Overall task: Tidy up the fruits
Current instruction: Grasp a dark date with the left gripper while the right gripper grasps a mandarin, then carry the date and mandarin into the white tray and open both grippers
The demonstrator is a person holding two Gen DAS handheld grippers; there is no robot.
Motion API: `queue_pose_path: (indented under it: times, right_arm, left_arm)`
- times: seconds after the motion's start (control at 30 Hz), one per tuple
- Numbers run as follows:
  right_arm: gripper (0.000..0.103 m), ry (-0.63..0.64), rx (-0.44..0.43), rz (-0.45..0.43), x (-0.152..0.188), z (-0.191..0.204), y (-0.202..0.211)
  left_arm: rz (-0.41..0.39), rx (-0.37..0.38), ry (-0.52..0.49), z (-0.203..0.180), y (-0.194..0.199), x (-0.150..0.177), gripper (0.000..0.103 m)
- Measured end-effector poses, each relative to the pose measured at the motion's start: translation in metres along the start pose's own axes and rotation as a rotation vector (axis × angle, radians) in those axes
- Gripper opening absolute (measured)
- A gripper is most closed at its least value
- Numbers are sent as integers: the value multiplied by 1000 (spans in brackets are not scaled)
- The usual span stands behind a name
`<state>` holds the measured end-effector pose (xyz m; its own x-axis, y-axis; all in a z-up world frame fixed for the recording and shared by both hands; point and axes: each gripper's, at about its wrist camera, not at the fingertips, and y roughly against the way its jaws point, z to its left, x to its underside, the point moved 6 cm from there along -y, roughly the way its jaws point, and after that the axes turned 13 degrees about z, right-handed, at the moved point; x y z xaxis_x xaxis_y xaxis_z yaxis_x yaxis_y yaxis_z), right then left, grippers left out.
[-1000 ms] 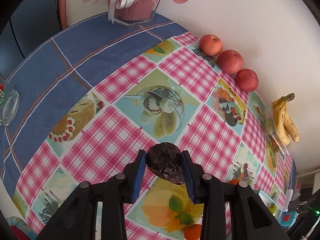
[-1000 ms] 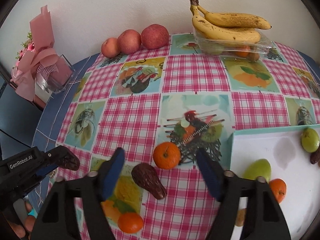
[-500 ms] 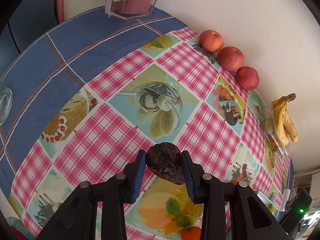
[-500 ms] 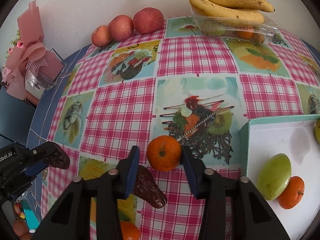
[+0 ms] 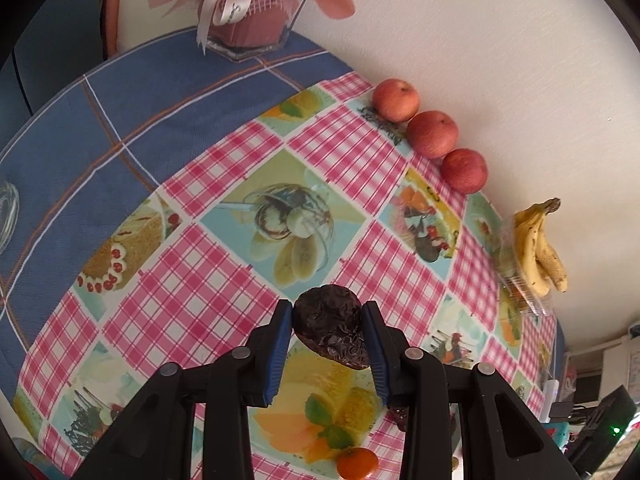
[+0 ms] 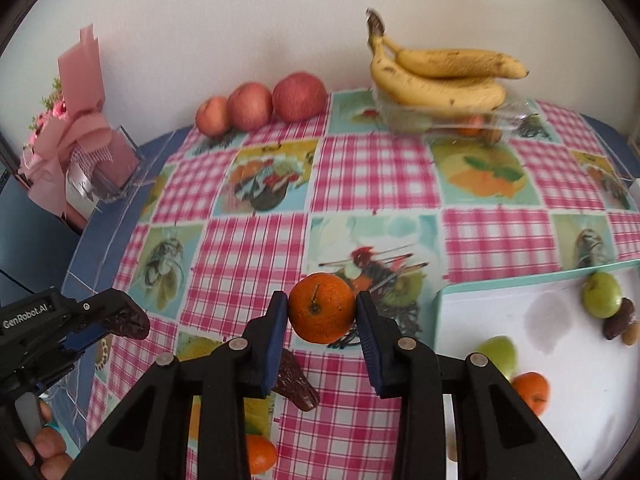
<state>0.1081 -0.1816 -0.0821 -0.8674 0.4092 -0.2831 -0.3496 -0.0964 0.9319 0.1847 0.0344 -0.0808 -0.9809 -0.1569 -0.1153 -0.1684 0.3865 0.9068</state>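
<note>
Closed since a second ago, right tool [image 6: 322, 314] clamps the orange [image 6: 321, 307]; left tool [image 5: 327, 330] level, gripping a dark wrinkled fruit [image 5: 330, 326].

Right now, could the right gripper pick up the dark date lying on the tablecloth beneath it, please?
Probably not yet: the right gripper is shut on an orange, so its jaws are occupied, though the date lies uncovered just below.

Pink-and-white gingham tablecloth [image 6: 380, 172] with pastel food-print squares over a blue cloth [image 5: 168, 92] lined in orange and white. Three red apples [image 5: 432, 134]; brown-speckled yellow bananas [image 6: 440, 76]; orange mandarin [image 6: 322, 308]; wrinkled dark brown date [image 5: 330, 326]; white tray [image 6: 576, 400] with teal rim; pink-wrapped bouquet [image 6: 76, 140].
</note>
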Motion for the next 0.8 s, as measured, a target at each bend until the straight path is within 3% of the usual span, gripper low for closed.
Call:
queue_pose_path:
  times: [0.43, 0.8]
  right_arm:
    - [36, 17, 115, -24, 10, -19, 44]
    - [36, -6, 144, -33, 20, -42, 68]
  left_arm:
    - [-83, 2, -58, -19, 33, 3, 38]
    - [-132, -11, -99, -34, 50, 12, 38]
